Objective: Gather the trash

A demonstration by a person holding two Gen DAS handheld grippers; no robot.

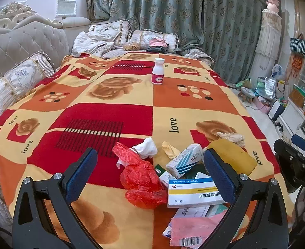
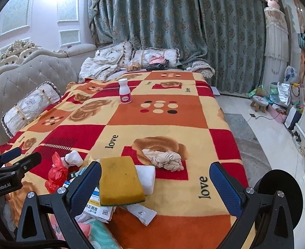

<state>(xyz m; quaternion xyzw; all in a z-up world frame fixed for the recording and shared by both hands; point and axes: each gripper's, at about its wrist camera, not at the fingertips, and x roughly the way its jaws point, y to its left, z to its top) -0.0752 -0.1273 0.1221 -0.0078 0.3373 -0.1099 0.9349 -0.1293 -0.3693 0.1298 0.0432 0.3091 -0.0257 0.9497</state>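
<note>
A trash pile lies at the near edge of the blanket-covered sofa (image 1: 102, 112). My left gripper (image 1: 150, 174) is open over a red plastic bag (image 1: 140, 176), medicine boxes (image 1: 194, 193) and a white tissue (image 1: 146, 148). My right gripper (image 2: 155, 183) is open over a yellow sponge (image 2: 119, 182), also in the left wrist view (image 1: 233, 157). A white foam block (image 2: 147, 177) lies beside the sponge. A crumpled beige cloth (image 2: 164, 158) lies just beyond. A white pill bottle (image 1: 158, 71) stands upright farther back, also seen in the right wrist view (image 2: 125, 91).
Cushions (image 1: 17, 81) and folded clothes (image 1: 158, 43) line the sofa's back and far end. Curtains (image 2: 173, 20) hang behind. To the right, the floor (image 2: 262, 137) holds a small stool (image 2: 260, 102), bags and cabinets. A pink wrapper (image 1: 194, 230) lies at the near edge.
</note>
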